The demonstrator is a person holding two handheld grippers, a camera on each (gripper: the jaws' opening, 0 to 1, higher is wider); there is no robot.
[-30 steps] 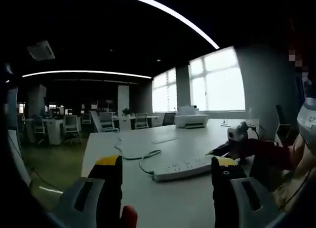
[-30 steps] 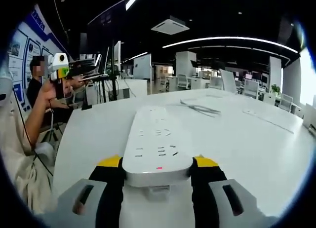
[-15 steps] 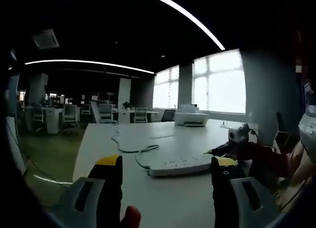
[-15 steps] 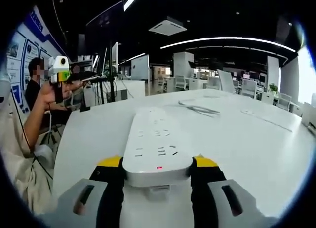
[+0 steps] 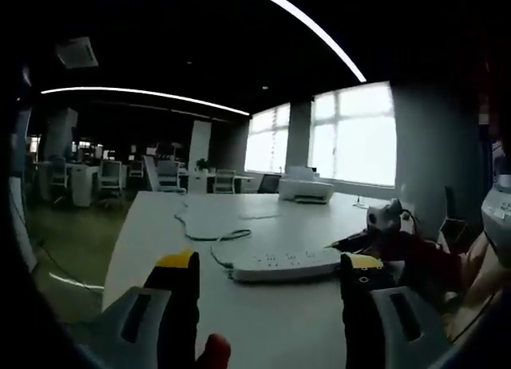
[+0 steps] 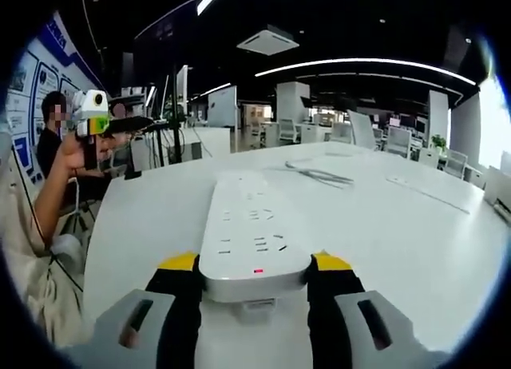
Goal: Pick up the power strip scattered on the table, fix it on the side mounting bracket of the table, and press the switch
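Note:
A long white power strip [image 6: 249, 233] lies flat on the white table [image 6: 383, 225], and my right gripper [image 6: 255, 267] is shut on its near end, where a small red switch light glows. Its grey cable [image 6: 315, 173] trails off across the table beyond the far end. In the left gripper view the same power strip [image 5: 283, 264] runs sideways ahead, with the right gripper [image 5: 375, 240] holding its right end and the cable [image 5: 204, 233] curling left. My left gripper [image 5: 269, 265] is open, hovering above the table short of the strip.
A white printer [image 5: 306, 190] stands at the far end of the table by bright windows. A person's arm [image 6: 56, 185] holds the left gripper at the left of the right gripper view. Office chairs and desks [image 6: 383, 137] fill the room behind.
The left gripper view has drifted, so the strip now sits a little lower and more to the left. My right gripper keeps its hold on the strip, which has barely moved.

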